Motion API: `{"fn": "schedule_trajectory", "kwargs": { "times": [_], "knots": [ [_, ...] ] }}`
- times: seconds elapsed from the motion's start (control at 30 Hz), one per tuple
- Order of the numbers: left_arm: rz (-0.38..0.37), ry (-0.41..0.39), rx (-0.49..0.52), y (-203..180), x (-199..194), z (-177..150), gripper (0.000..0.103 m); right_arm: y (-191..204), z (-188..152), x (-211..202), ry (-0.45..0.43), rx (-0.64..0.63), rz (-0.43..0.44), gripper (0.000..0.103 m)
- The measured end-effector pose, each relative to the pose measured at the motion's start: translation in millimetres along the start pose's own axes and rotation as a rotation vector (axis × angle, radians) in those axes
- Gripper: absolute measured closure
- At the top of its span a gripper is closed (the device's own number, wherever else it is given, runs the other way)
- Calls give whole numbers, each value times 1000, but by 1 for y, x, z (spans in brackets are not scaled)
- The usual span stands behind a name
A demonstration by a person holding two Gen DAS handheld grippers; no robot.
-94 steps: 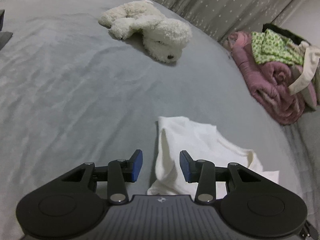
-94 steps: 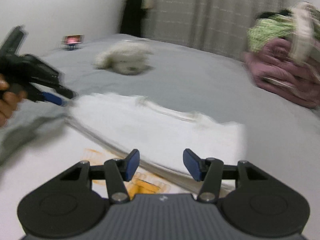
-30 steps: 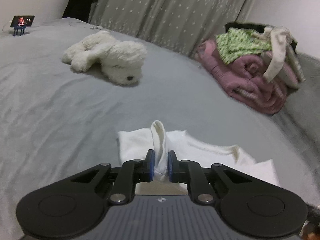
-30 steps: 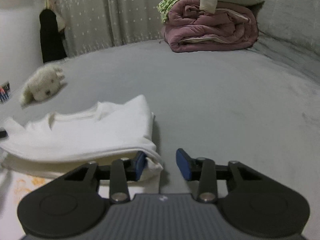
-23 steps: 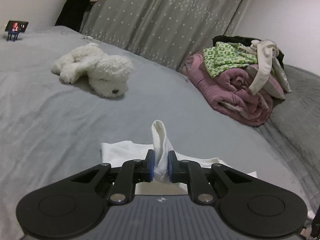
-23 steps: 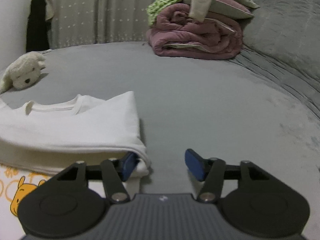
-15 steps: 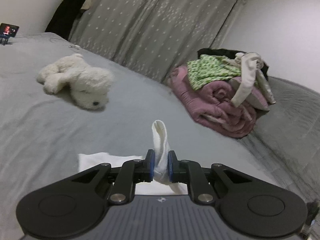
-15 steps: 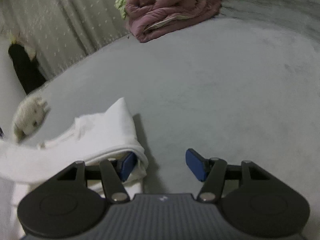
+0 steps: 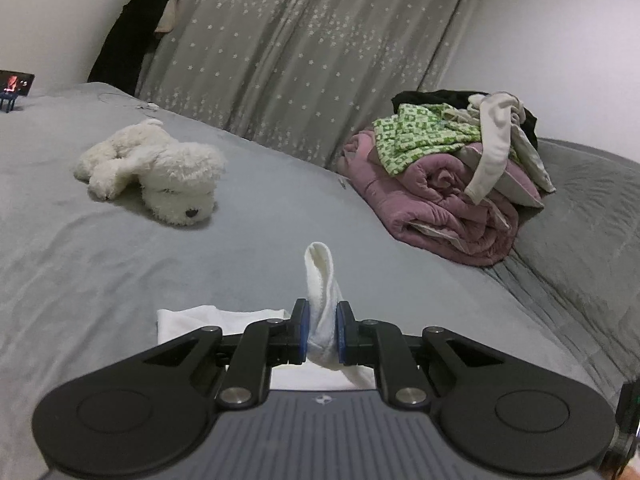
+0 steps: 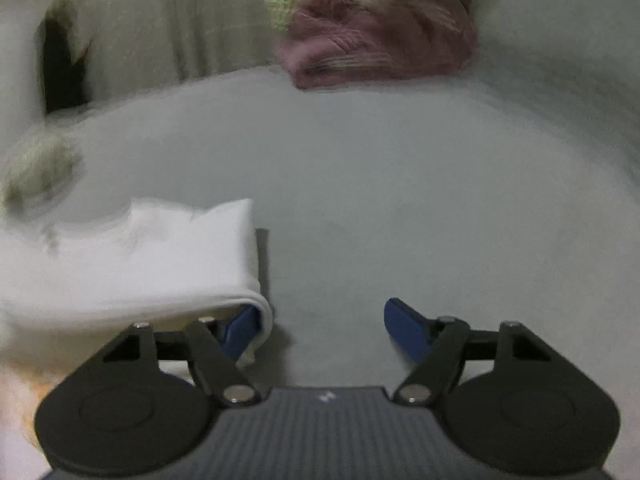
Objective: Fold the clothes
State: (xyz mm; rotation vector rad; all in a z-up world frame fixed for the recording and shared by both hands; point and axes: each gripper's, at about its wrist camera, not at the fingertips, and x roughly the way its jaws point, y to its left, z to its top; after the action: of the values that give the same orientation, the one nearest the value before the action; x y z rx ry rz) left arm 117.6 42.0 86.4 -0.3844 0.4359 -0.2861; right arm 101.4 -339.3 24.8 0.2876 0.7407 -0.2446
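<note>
Between your left gripper's [image 9: 322, 334] jaws a fold of the white shirt [image 9: 320, 276] is clamped, lifted off the grey bed [image 9: 120, 248]. Your right gripper's [image 10: 320, 326] jaws have just been opening; the shirt's edge drapes one finger.

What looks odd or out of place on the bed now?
The white shirt is only half folded: the left gripper pinches a loop of it upright. The right gripper has just been opening, one finger under the fold. A plush dog lies near the pile of clothes.
</note>
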Motion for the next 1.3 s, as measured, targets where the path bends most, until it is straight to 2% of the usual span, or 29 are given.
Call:
{"fn": "schedule_trajectory", "kwargs": {
  "times": [0.03,0.23,0.3,0.53,0.73,0.87,1.03,1.13,1.23,1.27,1.3],
  "knots": [
    [1,4,-1,1,0,-1,91,-5,0,1,13,11,1,34],
    [2,10,-15,6,0,-3,91,37,-22,-6,-89,-355,-174,34],
    [3,0,-22,8,-3,-2,91,49,-26,-9,-117,-469,-203,34],
    [44,9,-25,23,-1,3,91,56,-19,-18,-119,-664,-161,29],
    [63,17,-4,28,-1,2,91,44,-5,-25,-23,-629,-57,25],
    [56,40,0,31,2,1,91,33,1,-27,-23,-612,-97,25],
    [49,57,1,32,6,-3,91,36,16,-40,-77,-522,56,27],
    [54,67,-6,33,8,-4,91,42,37,-34,-62,-450,192,37],
    [63,70,-13,36,8,-3,91,38,64,7,32,-291,241,64],
    [66,71,-14,37,8,-3,91,35,69,22,68,-245,253,81],
    [73,73,-13,38,8,-3,91,36,69,34,96,-228,256,90]
  ]
}}
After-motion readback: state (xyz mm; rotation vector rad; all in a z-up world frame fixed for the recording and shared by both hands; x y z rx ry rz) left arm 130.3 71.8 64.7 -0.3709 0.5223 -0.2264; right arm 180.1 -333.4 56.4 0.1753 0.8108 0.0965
